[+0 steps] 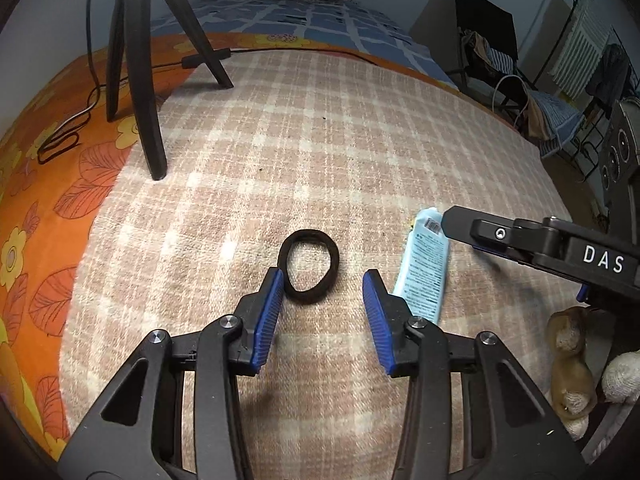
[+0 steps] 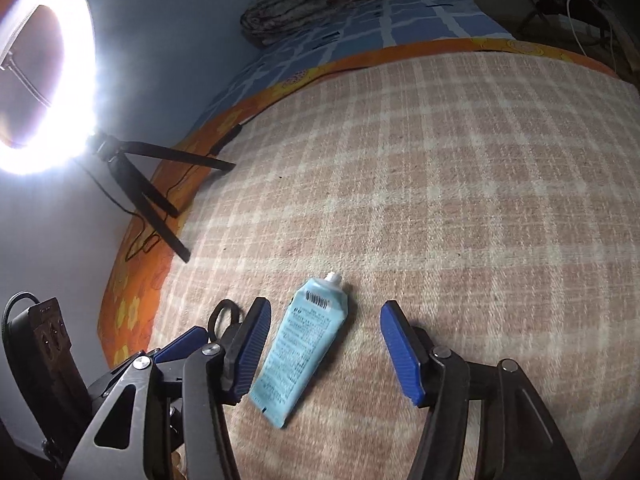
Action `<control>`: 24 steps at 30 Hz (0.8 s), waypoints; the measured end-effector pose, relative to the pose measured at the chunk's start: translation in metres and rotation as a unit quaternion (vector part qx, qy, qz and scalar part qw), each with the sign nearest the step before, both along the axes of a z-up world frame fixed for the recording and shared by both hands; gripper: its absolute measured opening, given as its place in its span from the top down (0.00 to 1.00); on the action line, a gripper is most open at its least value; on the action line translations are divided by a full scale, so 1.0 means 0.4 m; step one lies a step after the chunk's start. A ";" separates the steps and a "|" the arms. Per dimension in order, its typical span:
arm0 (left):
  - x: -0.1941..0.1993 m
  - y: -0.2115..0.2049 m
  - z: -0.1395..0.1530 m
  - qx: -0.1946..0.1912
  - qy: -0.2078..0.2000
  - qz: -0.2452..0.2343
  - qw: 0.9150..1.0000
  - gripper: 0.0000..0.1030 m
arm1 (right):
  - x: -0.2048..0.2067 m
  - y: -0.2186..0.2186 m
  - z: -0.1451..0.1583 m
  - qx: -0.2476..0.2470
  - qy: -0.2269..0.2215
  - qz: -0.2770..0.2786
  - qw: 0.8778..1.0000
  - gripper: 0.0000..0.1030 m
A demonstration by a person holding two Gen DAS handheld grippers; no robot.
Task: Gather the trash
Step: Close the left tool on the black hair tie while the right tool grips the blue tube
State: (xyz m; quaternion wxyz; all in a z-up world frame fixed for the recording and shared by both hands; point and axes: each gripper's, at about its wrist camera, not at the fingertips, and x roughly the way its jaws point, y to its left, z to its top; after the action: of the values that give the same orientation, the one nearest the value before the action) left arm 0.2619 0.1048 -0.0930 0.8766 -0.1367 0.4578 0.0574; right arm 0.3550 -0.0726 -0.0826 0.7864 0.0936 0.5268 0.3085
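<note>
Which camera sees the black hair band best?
The left wrist view: the whole black hair band lies flat on the checked blanket, ahead of the open left gripper. In the right wrist view, a finger hides most of it.

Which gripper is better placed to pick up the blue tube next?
Right. The right gripper is open with the blue tube lying between its fingers on the blanket. The left gripper, also open, faces the black hair tie instead.

Rough woven checked blanket (image 1: 320, 140); matt fabric hair tie (image 1: 310, 266); smooth printed plastic tube (image 2: 300, 348).
</note>
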 end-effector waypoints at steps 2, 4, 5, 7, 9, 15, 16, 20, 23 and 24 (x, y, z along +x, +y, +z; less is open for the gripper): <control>0.005 0.003 -0.007 0.000 0.002 0.004 1.000 0.63 | 0.006 0.008 -0.009 -0.007 -0.003 -0.002 1.000 0.44; 0.014 0.009 -0.013 -0.004 0.004 0.007 1.000 0.65 | 0.009 0.019 -0.018 -0.013 -0.004 -0.005 1.000 0.45; 0.016 0.011 -0.015 -0.005 0.003 0.008 1.000 0.65 | 0.011 0.022 -0.022 -0.013 -0.003 -0.006 1.000 0.45; 0.018 0.008 -0.017 -0.001 0.003 0.005 1.000 0.69 | 0.008 0.040 -0.027 -0.019 -0.009 -0.006 1.000 0.45; 0.024 0.005 -0.020 0.014 0.005 0.003 1.000 0.77 | 0.002 0.057 -0.026 -0.036 -0.023 0.001 0.999 0.45; 0.019 0.033 -0.021 0.003 0.001 0.011 1.000 0.91 | -0.015 0.089 -0.028 -0.078 -0.058 0.012 0.995 0.52; 0.018 0.036 -0.021 0.005 0.001 0.013 1.000 0.91 | -0.017 0.092 -0.028 -0.083 -0.063 0.014 0.994 0.55; 0.016 0.041 -0.018 0.007 -0.001 0.015 1.000 0.92 | -0.024 0.108 -0.029 -0.095 -0.079 0.020 0.992 0.79; 0.013 0.037 -0.012 0.007 -0.003 0.013 1.000 0.93 | -0.025 0.106 -0.022 -0.085 -0.083 0.021 0.993 0.81; 0.010 0.034 -0.010 0.008 -0.004 0.012 1.000 0.93 | -0.027 0.105 -0.019 -0.084 -0.085 0.022 0.993 0.82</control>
State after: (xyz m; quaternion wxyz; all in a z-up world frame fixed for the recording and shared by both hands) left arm 0.2661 0.1184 -0.0969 0.8787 -0.1353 0.4522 0.0710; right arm 0.3444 -0.0304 -0.0903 0.8262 -0.0108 0.4843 0.2877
